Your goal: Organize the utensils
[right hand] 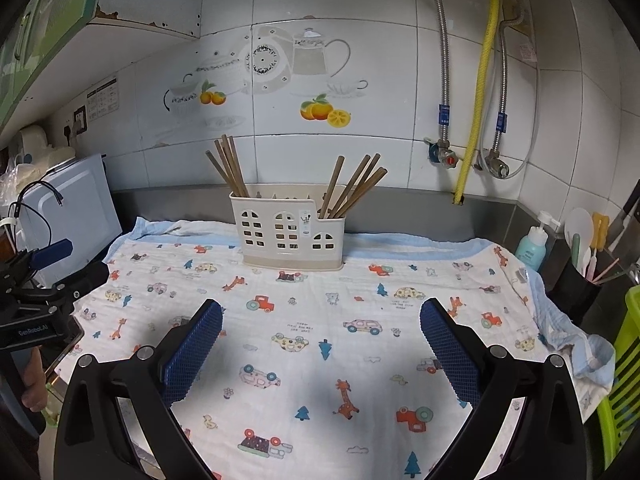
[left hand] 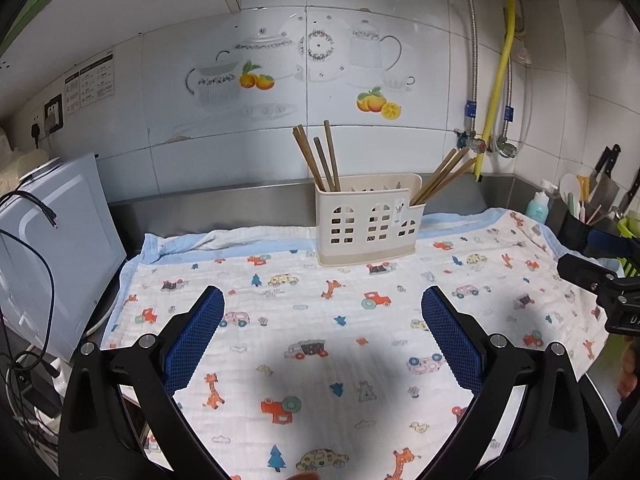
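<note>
A cream plastic utensil holder (left hand: 369,219) (right hand: 287,231) stands at the back of a cartoon-print cloth (left hand: 320,340) (right hand: 312,340). Brown wooden chopsticks lean out of its left compartment (left hand: 318,158) (right hand: 228,166) and its right compartment (left hand: 442,176) (right hand: 354,184). My left gripper (left hand: 322,304) hovers open over the cloth, well in front of the holder, with nothing between its blue pads. My right gripper (right hand: 320,312) is likewise open and empty above the cloth. Each gripper shows at the edge of the other's view: the right gripper (left hand: 600,280) and the left gripper (right hand: 44,276).
A white appliance (left hand: 52,248) (right hand: 68,208) with black cables stands left of the cloth. At the right are a soap bottle (right hand: 532,244), a black utensil cup (right hand: 580,284) and a green rack (right hand: 624,360). Pipes and valves (right hand: 472,156) run down the tiled wall.
</note>
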`<state>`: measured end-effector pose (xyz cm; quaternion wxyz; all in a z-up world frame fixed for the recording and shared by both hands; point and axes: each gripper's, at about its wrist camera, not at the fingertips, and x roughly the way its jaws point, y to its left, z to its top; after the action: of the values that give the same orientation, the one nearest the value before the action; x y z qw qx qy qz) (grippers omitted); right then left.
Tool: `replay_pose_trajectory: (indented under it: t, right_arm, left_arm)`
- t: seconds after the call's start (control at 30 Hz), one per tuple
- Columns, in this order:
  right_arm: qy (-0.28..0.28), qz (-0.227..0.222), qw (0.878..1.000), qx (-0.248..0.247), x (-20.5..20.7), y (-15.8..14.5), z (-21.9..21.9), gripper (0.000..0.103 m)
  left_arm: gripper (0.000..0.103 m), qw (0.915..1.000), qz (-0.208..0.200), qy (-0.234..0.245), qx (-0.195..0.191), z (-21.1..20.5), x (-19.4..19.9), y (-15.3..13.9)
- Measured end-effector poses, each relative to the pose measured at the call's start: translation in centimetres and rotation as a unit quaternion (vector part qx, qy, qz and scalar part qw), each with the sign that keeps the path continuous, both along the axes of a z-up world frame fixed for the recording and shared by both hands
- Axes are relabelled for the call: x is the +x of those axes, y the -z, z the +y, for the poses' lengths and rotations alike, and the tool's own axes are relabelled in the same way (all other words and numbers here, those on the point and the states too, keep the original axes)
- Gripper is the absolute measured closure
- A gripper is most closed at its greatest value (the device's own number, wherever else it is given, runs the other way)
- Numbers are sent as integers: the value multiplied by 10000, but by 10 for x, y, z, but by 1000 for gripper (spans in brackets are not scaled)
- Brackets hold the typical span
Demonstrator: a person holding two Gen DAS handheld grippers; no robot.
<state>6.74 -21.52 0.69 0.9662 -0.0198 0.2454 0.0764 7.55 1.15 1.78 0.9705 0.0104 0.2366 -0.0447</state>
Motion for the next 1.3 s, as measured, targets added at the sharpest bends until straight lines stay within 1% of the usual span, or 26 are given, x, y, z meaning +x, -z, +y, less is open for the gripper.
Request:
replay_pose_trajectory:
  t: [0.23, 1.3]
  right_arm:
    - [12, 13, 10000, 29, -3, 2, -2, 7]
    - [-69, 149, 9998, 82, -1, 13, 5, 7]
  left_arm:
    - [5, 10000, -19, -15, -34, 3, -4, 1]
    - [5, 9999, 141, -53, -43, 3, -6, 13]
